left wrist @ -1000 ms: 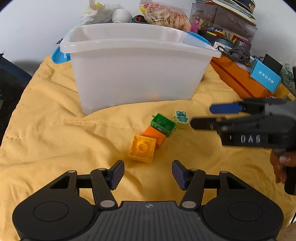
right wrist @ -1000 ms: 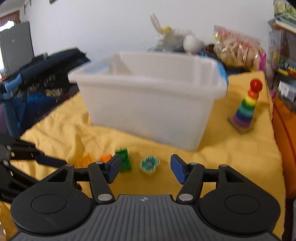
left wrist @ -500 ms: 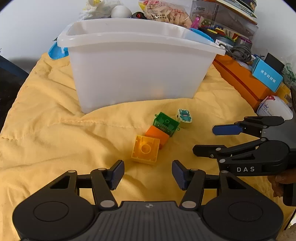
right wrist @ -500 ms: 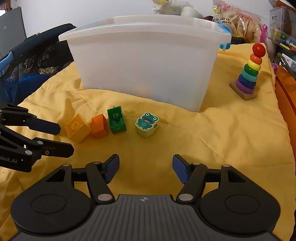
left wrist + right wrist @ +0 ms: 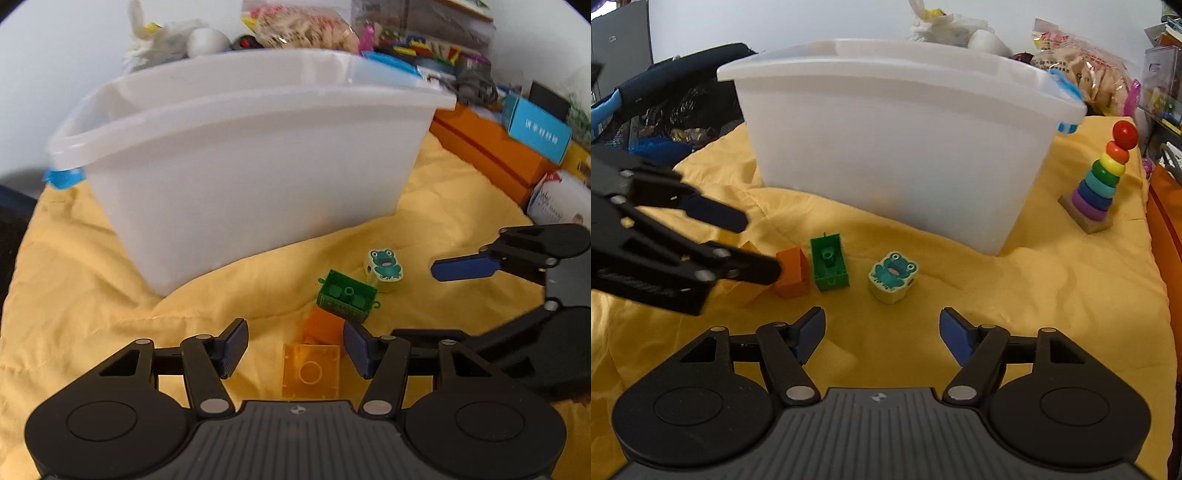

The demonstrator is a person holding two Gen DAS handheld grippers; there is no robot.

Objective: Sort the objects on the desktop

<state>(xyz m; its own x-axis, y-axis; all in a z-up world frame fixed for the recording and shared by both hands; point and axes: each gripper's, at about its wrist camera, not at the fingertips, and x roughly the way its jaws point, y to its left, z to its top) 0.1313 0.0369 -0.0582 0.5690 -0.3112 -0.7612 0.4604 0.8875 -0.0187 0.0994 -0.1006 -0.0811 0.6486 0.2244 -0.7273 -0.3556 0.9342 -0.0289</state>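
Item: four small toys in a row on the yellow cloth, in front of the white plastic bin.

- Left gripper — jaws apart, empty, straddling the yellow brick. Risk: the right-hand pad sits touching or nearly touching the orange brick, so closing may nudge or pinch both.
- Right gripper — jaws opening, nothing between them, just short of the frog block. Risk: the green brick lies close beside it; both grippers crowd one cluster and could collide.

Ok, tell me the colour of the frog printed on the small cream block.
Teal-green frog, clearest in the right wrist view.
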